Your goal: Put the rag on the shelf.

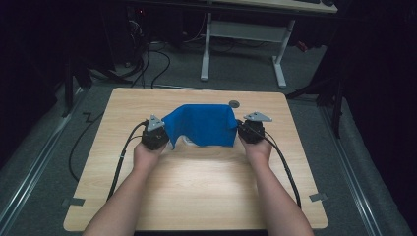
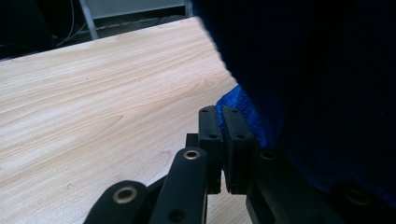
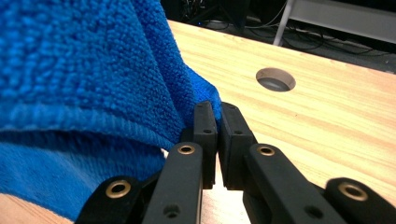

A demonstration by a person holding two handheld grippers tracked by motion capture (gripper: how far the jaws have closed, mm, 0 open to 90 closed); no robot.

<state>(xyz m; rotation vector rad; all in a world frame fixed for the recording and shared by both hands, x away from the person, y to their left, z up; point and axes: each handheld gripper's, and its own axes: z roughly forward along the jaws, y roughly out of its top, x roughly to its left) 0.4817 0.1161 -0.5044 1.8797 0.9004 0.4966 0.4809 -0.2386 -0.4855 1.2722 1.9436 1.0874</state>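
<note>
A blue cloth (image 1: 201, 125) is held up over the middle of the desk (image 1: 196, 182), stretched between two claws, its lower edge hanging close to the wood; whether it touches the desk cannot be told. In the high view, the left claw (image 1: 164, 136) is seen at the cloth's 9 o'clock side, carried by the left hand (image 1: 147, 155), with a black cable trailing back toward 7 o'clock. In the left gripper view, the left claw (image 2: 223, 122) is pinched narrow on a corner of the cloth (image 2: 243, 105), and a dark fold of the same cloth is hung across the upper right of that view, from 12 to 4 o'clock, with bare wood at 9 to 11 o'clock. In the high view, the cloth's top edge is drawn between the two claws, while a pale patch shows under its lower left edge; what that patch is cannot be told. The right claw (image 1: 239, 129) is seen at the cloth's 3 o'clock side, carried by the right hand (image 1: 258, 147), with its cable running toward 5 o'clock. In the right gripper view, the right claw (image 3: 215, 112) is likewise closed narrow on a corner of the cloth (image 3: 93, 70), which is draped from 9 to 12 o'clock. A round hole (image 1: 234, 103) is set in the desk just beyond the cloth's far right corner, at 1 o'clock from the right claw in the right gripper view. A white frame (image 1: 243, 44) stands on the floor beyond the desk at 12 o'clock.
</note>
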